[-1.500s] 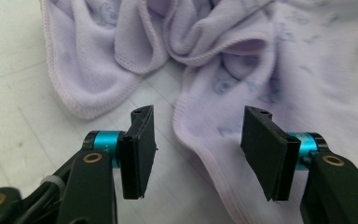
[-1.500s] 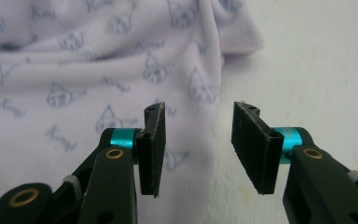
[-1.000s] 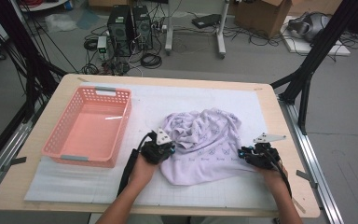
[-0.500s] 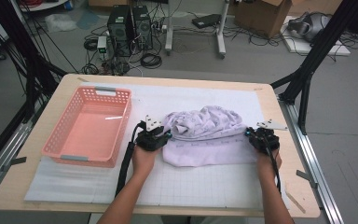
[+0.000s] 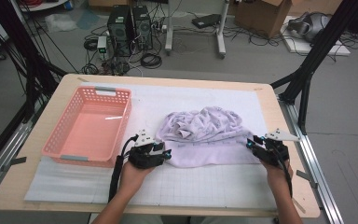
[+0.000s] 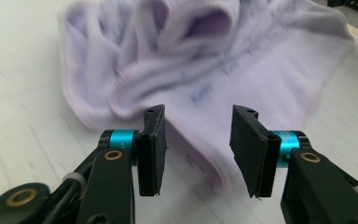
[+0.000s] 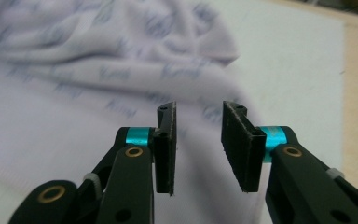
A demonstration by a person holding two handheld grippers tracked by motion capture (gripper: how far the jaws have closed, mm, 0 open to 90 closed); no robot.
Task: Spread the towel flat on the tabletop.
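Observation:
A lavender garment [image 5: 205, 135] with small blue print lies on the white mat, bunched at the back and spread flat along its near edge. My left gripper [image 5: 167, 151] sits at the garment's near left corner. Its jaws have just been opening and stand apart in the left gripper view [image 6: 198, 140], where the cloth's folded edge [image 6: 242, 70] lies in front of and under the gap, unpressed. My right gripper [image 5: 251, 142] is at the near right corner. Its jaws have also just been opening [image 7: 198, 135], with printed cloth [image 7: 74, 93] lying beyond them and nothing pinched.
A pink plastic basket [image 5: 126, 121] stands empty on the left of the mat, close to my left hand. The wooden table edge [image 5: 279, 121] runs just right of my right gripper. Black frame legs flank the table.
Both grippers held the garment's near edge, pulled it out wider and flatter, then let go. Their jaws now stand apart and the hands have drawn slightly back toward the person.

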